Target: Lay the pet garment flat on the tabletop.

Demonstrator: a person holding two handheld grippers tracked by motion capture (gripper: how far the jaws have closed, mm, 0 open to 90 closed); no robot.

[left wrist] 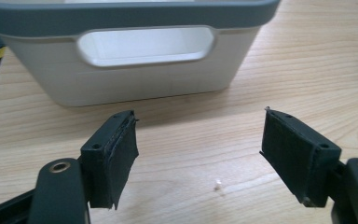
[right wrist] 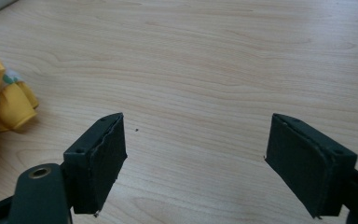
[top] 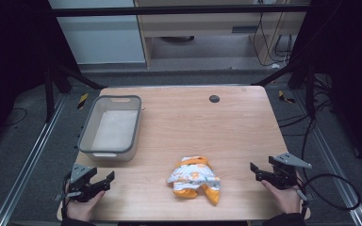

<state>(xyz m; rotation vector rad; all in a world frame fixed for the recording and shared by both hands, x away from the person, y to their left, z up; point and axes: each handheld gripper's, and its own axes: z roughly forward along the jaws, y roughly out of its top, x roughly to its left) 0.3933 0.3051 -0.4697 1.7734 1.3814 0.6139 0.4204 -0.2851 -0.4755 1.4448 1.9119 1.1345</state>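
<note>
While parked either side of the crumpled garment, left tongs and right tongs released, ready for grabbing.

We can read no text, label, brand or number anywhere; the bin is plain; the crumpled cloth carries an orange pattern, no letters; the table bears no markings.

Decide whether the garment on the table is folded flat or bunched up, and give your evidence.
Bunched up. The garment lies in a crumpled heap on the table, orange cuffs sticking out at odd angles, with no flat, squared edges.
</note>
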